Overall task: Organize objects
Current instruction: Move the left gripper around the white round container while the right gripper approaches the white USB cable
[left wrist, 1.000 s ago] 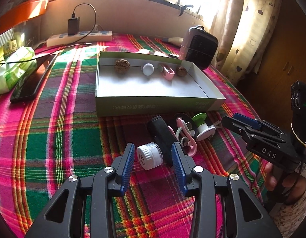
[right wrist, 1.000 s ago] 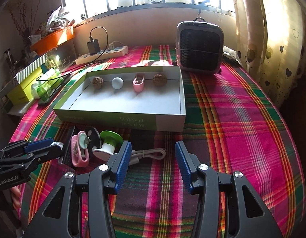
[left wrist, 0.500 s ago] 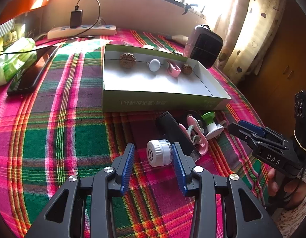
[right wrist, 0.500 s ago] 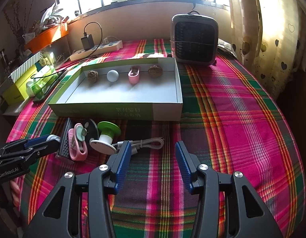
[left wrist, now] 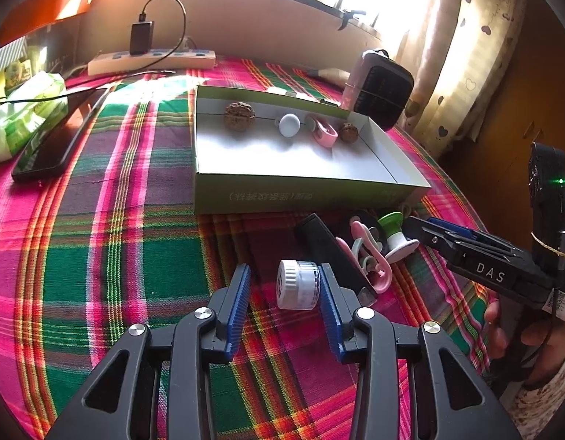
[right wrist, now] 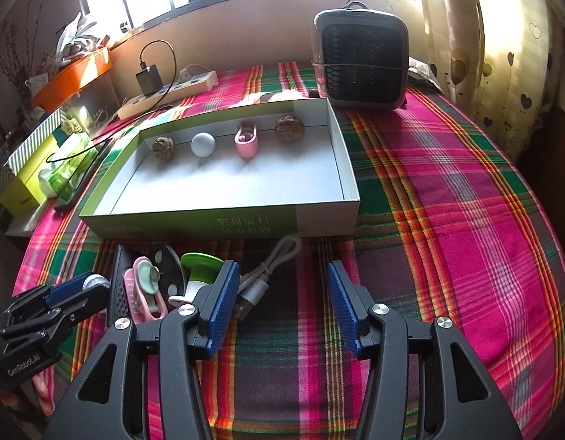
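White-capped jar (left wrist: 298, 285), lower centre of left-wrist view, lies on its side between the open left gripper (left wrist: 284, 306) fingers, touching the right-hand one, ungripped. Right gripper (right wrist: 279, 304), just opening, empty, beside cable (right wrist: 268, 278).

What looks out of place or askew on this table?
The small white-capped jar lies on its side between the open fingers of the left gripper. A clutter of small items is heaped outside the box, where four things sit in a row.
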The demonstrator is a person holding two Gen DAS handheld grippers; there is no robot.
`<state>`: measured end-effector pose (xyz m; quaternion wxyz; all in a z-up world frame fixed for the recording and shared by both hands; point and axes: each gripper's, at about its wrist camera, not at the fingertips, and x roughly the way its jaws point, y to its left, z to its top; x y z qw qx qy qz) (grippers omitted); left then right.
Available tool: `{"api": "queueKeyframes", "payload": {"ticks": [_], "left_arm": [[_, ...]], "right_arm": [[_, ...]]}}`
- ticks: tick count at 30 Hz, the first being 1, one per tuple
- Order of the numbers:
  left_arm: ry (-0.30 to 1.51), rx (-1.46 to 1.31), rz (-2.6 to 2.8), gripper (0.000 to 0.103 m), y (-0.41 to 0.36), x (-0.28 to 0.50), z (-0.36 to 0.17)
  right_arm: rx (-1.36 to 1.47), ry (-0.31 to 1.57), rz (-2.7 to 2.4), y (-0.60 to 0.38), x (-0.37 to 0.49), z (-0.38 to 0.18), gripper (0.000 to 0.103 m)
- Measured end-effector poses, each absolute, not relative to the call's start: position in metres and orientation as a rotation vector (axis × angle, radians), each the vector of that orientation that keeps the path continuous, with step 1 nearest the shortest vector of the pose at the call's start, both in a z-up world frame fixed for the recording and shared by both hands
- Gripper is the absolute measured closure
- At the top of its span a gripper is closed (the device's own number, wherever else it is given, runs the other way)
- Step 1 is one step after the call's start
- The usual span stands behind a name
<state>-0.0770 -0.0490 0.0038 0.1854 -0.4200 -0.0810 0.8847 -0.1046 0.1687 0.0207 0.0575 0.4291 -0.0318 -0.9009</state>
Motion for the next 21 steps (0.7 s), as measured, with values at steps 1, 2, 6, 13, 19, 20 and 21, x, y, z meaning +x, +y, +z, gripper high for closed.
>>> {"api": "queueKeyframes", "payload": {"ticks": [1, 2, 6, 13, 19, 20, 21], "left_arm": [[-0.228, -1.184, 2.493, 0.067, -0.049, -0.077, 0.004], [-0.228, -1.183, 2.493, 0.067, -0.049, -0.077, 0.004], [-0.229, -1.184, 2.494, 0.067, -0.049, -0.077, 0.004], [-0.218, -1.19, 2.508, 0.067, -0.047, -0.078, 0.004], [-0.192, -1.202, 2.524, 0.067, -0.044, -0.078, 0.005], [-0.19, -1.205, 2.526, 0.067, -0.043, -0.078, 0.005], [-0.188, -1.207, 2.528, 0.067, -0.042, -0.078, 0.005]], "right_arm": [[1.302, -0.098, -2.725, 0.17, -0.104, 0.021, 0.051], [1.305, -0.108, -2.719, 0.171, -0.104, 0.02, 0.051], [1.292, -0.16, -2.702, 0.175, -0.109, 0.019, 0.051], [1.314, -0.14, -2.678, 0.169, -0.12, 0.015, 0.051], [1.332, 0.007, -2.682, 0.166, -0.112, 0.013, 0.051], [1.329, 0.017, -2.682, 0.168, -0.11, 0.013, 0.051], [1.325, 0.028, -2.682, 0.17, -0.109, 0.013, 0.051]]}}
